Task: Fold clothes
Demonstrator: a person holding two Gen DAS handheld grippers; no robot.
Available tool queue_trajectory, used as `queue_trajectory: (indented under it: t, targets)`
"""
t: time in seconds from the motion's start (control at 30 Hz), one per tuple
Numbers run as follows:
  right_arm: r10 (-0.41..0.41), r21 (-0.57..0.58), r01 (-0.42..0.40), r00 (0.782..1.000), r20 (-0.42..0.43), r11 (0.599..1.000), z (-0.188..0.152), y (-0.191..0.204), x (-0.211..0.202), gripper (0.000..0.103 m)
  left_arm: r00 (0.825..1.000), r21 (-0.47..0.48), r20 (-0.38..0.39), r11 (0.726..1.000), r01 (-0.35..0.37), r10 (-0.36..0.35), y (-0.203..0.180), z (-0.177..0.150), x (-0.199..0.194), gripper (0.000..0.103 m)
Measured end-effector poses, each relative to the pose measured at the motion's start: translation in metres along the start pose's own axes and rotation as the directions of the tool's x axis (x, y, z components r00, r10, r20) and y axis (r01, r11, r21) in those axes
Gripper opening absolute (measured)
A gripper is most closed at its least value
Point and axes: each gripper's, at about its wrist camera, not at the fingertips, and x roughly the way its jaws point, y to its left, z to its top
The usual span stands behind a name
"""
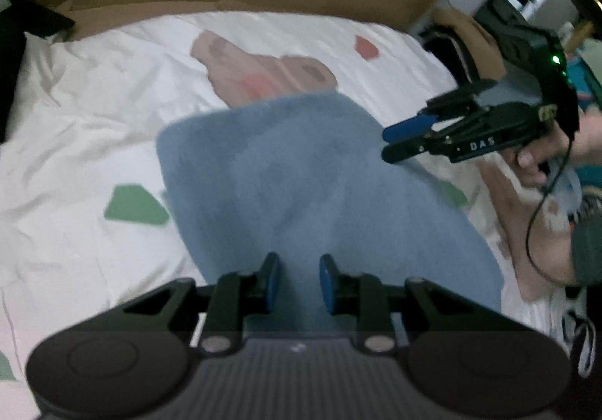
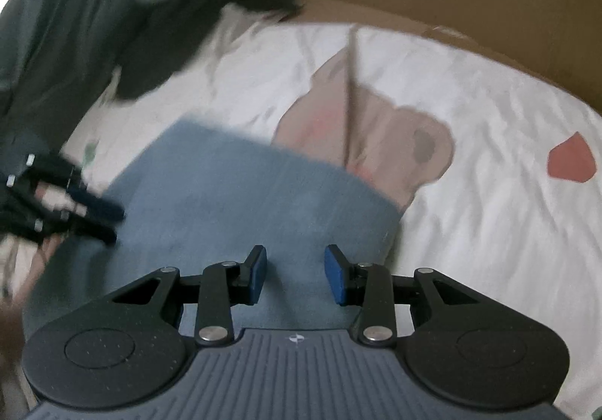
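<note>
Between folds or after the last, judging by the blue garment (image 1: pixel 301 172) lying as a flat panel on the white sheet (image 1: pixel 75 126), with left gripper (image 1: pixel 299 279) and right gripper (image 2: pixel 295 275) both parted, empty, hovering above it.

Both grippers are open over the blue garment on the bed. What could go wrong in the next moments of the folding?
1. The left gripper and right gripper hold nothing, so a bad pinch could take only one layer of the blue garment.
2. The wrinkled bedsheet lies right under it and might get pinched too.
3. Both views are motion-blurred, so the edges are hard to judge.
</note>
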Motion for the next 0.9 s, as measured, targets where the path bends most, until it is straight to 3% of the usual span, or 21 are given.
queue_trajectory:
  t: [0.3, 0.37, 0.63, 0.9]
  targets:
    - [0.033, -0.135, -0.049, 0.992, -0.119, 0.990, -0.031, 0.016, -0.023, 0.034, 0.999, -0.025, -0.039, 1.000, -0.004, 0.003, -0.005, -0.022, -0.007, 0.022]
    - [0.038, -0.164, -0.062, 0.989, -0.146, 0.984, -0.038, 0.019, -0.029, 0.025, 0.999, -0.019, -0.053, 1.000, 0.003, -0.004, -0.007, -0.026, -0.011, 0.022]
    - [0.083, -0.245, -0.139, 0.971, -0.224, 0.960, -0.063, 0.039, -0.045, 0.006, 0.995, -0.037, -0.097, 0.999, 0.007, -0.010, -0.007, -0.041, -0.026, 0.019]
    - [0.116, -0.255, -0.191, 0.952, -0.283, 0.948, -0.078, 0.052, -0.035, 0.002, 0.985, 0.066, -0.170, 0.997, 0.038, -0.027, -0.013, -0.048, -0.018, 0.019]
